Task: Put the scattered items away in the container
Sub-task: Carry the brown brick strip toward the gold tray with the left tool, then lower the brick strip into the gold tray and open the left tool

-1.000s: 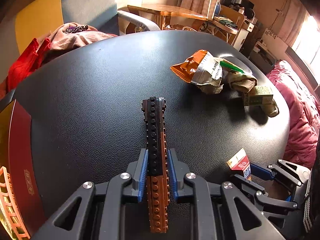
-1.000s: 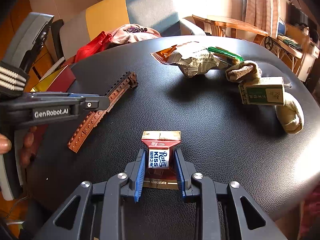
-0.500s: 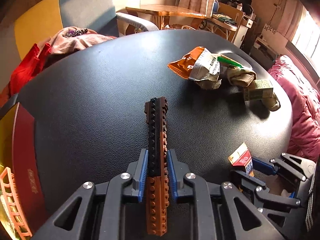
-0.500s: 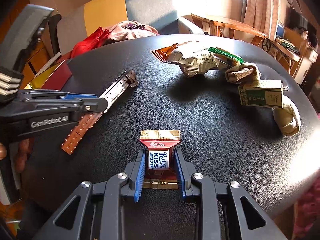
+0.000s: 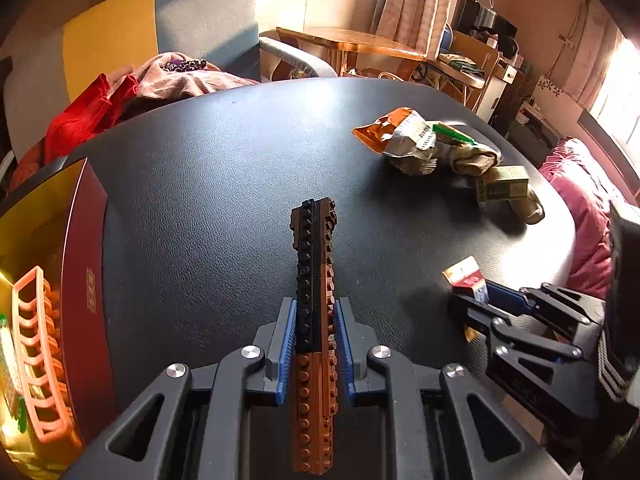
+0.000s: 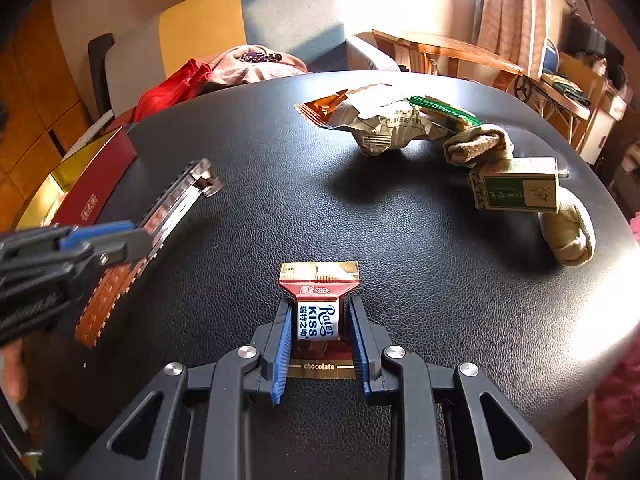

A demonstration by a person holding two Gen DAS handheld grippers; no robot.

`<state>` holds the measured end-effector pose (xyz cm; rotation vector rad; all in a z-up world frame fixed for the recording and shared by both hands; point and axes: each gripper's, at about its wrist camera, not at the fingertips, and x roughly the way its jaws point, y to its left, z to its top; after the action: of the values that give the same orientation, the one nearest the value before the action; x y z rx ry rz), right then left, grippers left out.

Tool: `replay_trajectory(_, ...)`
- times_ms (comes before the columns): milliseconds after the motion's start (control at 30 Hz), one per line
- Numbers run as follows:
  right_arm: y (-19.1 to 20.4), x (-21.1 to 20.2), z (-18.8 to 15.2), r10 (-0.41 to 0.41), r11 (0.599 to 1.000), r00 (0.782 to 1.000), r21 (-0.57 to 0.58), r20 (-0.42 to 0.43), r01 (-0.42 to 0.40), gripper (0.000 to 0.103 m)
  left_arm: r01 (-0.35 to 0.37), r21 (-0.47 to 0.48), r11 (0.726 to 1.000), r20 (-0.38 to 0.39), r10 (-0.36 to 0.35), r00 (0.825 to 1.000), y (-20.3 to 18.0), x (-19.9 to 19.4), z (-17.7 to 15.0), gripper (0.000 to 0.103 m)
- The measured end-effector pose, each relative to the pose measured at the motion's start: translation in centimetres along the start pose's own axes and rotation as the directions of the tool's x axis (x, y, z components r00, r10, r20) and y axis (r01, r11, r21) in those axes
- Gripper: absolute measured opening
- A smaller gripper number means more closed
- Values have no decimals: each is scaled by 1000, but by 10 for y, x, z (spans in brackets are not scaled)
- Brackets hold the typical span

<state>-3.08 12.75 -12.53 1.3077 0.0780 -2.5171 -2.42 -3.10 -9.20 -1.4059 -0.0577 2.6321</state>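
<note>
Where the right wrist misses it, pink rack (image 5: pixel 38 354) in red box (image 5: pixel 86 296)

This is a lived-in home, a sitting room. Past the black table (image 5: pixel 224 184), a blue and yellow sofa (image 5: pixel 168 20) at 11 o'clock carries heaped clothes (image 5: pixel 120 92). Curtains (image 5: pixel 416 4) hang at 12 o'clock above a wooden table (image 5: pixel 352 42), and cluttered shelves (image 5: pixel 480 60) stand at 1 o'clock.
</note>
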Motion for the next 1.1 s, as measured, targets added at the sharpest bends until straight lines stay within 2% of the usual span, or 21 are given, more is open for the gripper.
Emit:
replay_trajectory(300, 5, 0, -2, -25, 999, 1000, -28, 12, 25, 27, 0, -50, 999, 94, 5, 996, 18, -53, -13, 19)
replay_trajectory(600, 7, 0, -3, -38, 999, 999, -27, 15, 39, 27, -74, -181, 981, 148, 102, 984, 72, -95, -26, 19)
replay_trajectory(800, 8, 1, 0, -41, 999, 999, -27, 11, 41, 27, -152, -298, 942, 140, 201, 970, 131, -111, -37, 19)
replay_trajectory(1100, 11, 2, 1, -46, 998, 999, -40, 10, 47, 27, -265, -406, 875, 60, 315, 947, 203, -106, -58, 19)
